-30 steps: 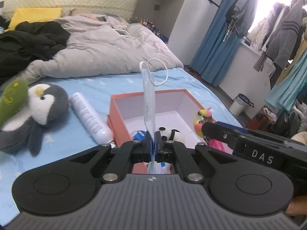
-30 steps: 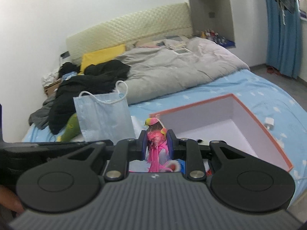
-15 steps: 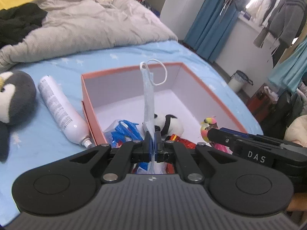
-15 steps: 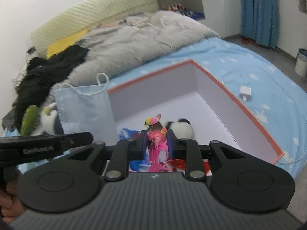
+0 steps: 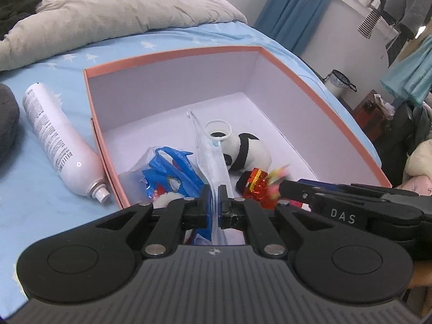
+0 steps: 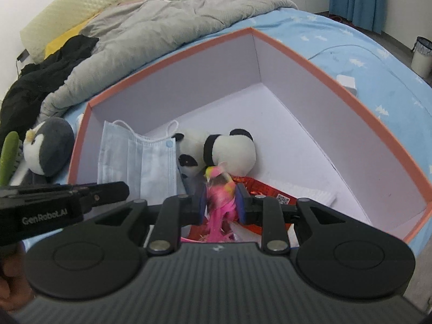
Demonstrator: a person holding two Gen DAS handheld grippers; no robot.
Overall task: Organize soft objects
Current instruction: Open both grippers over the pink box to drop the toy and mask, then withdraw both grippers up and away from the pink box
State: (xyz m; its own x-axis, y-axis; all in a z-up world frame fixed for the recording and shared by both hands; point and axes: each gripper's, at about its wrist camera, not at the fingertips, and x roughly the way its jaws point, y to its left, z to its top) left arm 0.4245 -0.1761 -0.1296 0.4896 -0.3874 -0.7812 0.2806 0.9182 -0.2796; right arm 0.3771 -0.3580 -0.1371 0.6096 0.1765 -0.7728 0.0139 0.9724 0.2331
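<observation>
Bedroom, blue star-print bed [image 5: 54, 216] w/ grey duvet [image 5: 108, 8]: 1 orange box [image 5: 172, 54] holding 1 panda [image 6: 229, 148]; left gripper [image 5: 215, 202] ("GenRobot.AI") pinches 1 mask [image 5: 213, 162], right gripper [image 6: 220, 202] ("DAS") jaws opening, pink bird toy [image 6: 220, 189] between; 1 spray can [image 5: 59, 145] at box's 9 o'clock.

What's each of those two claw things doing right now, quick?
Left gripper: shut on the face mask, over the box.
Right gripper: fingers opening, pink toy bird still between them.
</observation>
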